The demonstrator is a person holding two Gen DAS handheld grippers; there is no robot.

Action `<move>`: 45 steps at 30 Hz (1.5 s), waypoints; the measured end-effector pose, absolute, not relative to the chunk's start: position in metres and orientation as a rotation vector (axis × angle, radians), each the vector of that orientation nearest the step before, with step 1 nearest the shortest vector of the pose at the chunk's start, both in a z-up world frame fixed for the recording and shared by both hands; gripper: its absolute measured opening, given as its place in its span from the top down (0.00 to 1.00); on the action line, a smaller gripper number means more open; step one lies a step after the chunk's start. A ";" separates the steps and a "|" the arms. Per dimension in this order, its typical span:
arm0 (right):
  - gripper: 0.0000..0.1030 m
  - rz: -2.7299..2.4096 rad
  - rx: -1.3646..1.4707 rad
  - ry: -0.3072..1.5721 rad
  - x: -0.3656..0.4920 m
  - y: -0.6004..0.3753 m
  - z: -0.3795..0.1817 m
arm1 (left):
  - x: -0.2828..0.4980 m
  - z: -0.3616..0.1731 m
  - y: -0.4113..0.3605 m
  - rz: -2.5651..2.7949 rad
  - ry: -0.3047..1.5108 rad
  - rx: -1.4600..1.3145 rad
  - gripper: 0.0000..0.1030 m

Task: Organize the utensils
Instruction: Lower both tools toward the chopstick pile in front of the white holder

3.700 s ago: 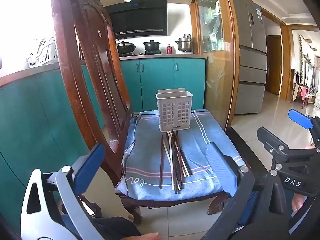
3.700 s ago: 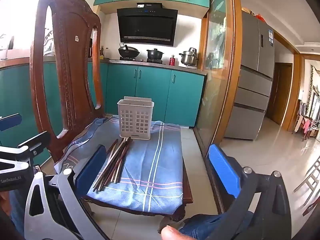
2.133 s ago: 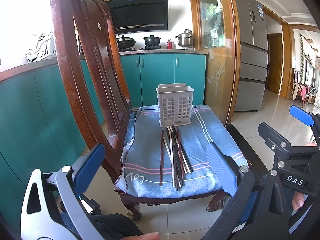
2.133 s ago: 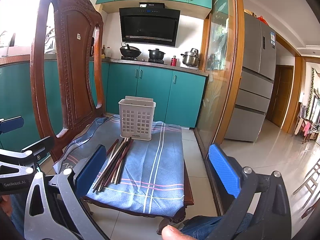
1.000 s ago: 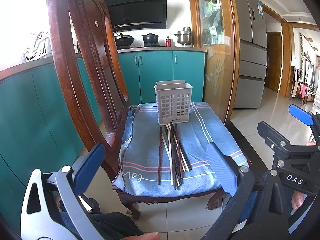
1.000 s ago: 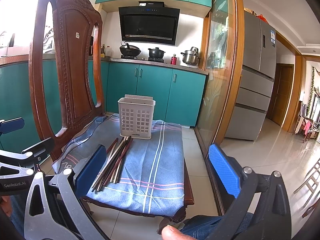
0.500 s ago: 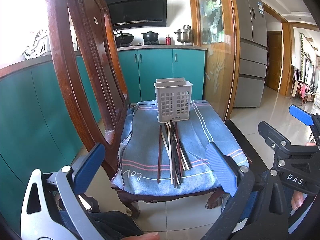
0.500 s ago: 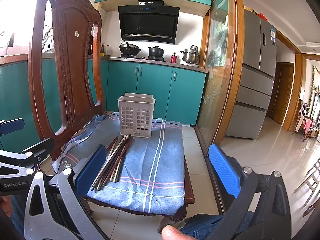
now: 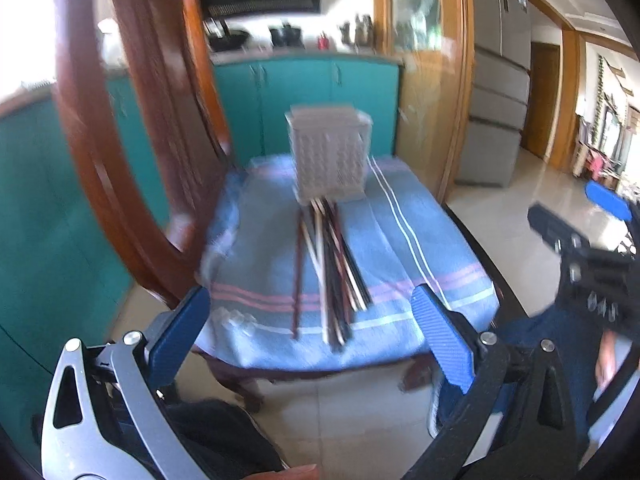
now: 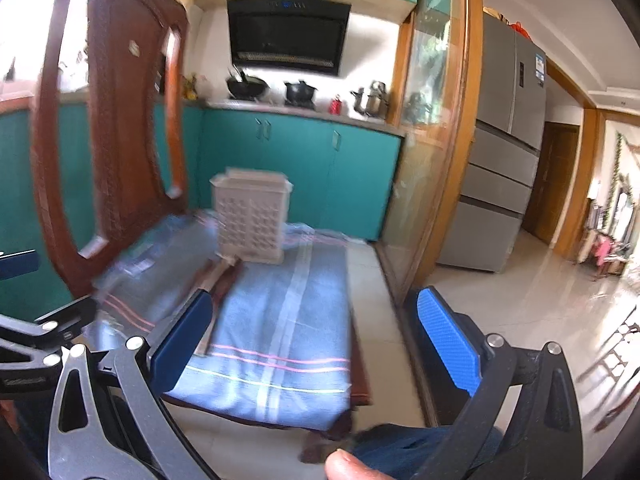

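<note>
Both frames were blurred. The chopsticks [image 9: 332, 276] lay in a loose bundle on the blue cloth [image 9: 404, 252] over the chair [image 9: 120, 152] seat, their far ends touching the foot of the white basket [image 9: 330, 154] at 12 o'clock. The left gripper [image 9: 310, 328] hung before the seat's near edge, fingers wide and holding nothing – the right gripper [image 10: 308, 332], at 3 o'clock from it, was likewise spread and empty
</note>
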State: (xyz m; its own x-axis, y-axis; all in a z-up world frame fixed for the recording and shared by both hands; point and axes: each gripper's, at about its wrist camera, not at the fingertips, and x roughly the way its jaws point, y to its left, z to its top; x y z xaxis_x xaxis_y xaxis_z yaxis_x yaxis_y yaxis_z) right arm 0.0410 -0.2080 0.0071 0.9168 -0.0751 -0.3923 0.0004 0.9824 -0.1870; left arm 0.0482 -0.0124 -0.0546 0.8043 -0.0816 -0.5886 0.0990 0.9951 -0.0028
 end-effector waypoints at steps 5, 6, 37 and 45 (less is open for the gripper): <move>0.06 -0.031 -0.076 0.601 0.092 -0.242 -0.015 | 0.093 -0.090 -0.012 -0.158 0.770 0.024 0.05; 0.15 -0.014 -0.018 0.654 0.109 -0.250 -0.022 | 0.109 -0.092 -0.007 -0.167 0.787 0.004 0.06; 0.92 0.351 0.024 1.186 0.371 -0.144 -0.122 | 0.305 -0.153 0.020 -0.230 1.069 -0.181 0.59; 0.92 0.249 0.005 1.165 0.366 -0.181 -0.119 | 0.299 -0.153 0.002 -0.213 1.060 -0.196 0.73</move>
State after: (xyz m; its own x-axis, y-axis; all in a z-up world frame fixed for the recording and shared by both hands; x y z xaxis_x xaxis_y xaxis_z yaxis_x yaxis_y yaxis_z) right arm 0.3656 -0.1810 -0.1195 0.3703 0.1968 -0.9078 -0.1915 0.9725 0.1327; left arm 0.2985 0.0016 -0.1534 0.4721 -0.2668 -0.8402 0.0788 0.9620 -0.2612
